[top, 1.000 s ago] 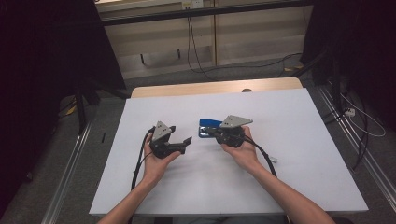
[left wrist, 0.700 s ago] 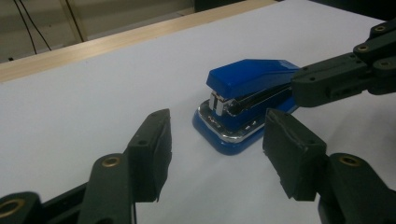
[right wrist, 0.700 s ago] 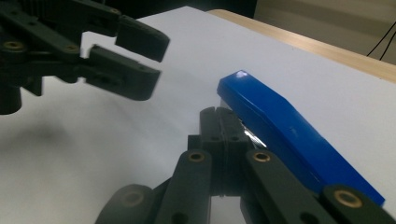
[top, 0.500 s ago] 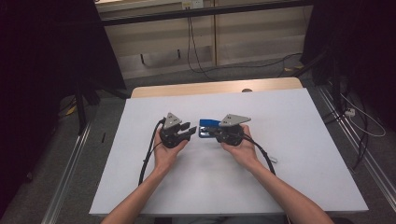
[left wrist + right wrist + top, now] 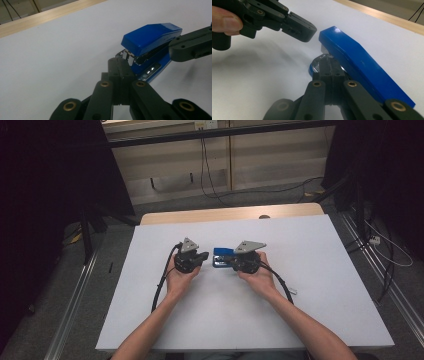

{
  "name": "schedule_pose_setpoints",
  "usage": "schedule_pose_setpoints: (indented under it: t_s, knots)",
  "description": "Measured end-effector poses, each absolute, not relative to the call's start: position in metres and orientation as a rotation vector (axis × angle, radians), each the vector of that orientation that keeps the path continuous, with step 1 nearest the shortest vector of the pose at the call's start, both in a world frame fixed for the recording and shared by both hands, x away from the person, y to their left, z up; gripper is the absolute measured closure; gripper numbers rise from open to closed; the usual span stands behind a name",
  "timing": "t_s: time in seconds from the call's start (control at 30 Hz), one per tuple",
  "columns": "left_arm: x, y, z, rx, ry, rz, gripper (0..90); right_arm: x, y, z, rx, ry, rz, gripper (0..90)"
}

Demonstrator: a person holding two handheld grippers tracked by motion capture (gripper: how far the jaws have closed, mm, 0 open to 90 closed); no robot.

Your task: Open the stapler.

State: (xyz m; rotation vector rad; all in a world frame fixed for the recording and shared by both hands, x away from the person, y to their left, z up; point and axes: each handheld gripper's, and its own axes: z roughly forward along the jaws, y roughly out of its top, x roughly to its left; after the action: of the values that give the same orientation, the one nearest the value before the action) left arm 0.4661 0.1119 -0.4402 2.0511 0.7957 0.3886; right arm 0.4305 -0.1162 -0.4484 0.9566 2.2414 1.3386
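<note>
**Blue stapler between two closed grippers at table centre**

The blue stapler (image 5: 221, 258) lies flat on the white table (image 5: 310, 310), near its middle, with its long axis running left to right in the high view. The left gripper (image 5: 204, 256) sits just beside the stapler's left end; the right gripper (image 5: 231, 261) sits at its right part, so the stapler lies between the two.

Left gripper: its jaws have just been closing and now stand pressed together, with nothing between them. In the left gripper view the closed tips (image 5: 117, 65) meet the stapler (image 5: 150, 42) at its front end, at the chrome nose below the blue top cover. Whether they touch the metal or stop just short of it cannot be told.

Right gripper: its jaws stand together, with nothing visible between them. In the right gripper view the closed tips (image 5: 327, 64) lie against the near side of the stapler (image 5: 362, 67), under the raised blue cover near its front end. The left gripper (image 5: 298, 27) hangs just beyond that end, above the table.
</note>
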Motion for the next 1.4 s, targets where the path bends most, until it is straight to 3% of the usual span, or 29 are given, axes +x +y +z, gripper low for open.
schedule_pose_setpoints:
  t_s: [1.4]
  knots:
    - [0.47,0.097,-0.445,2.047,0.799,0.372,90.0,0.442,-0.112,-0.459,1.033,2.314,1.18,90.0]
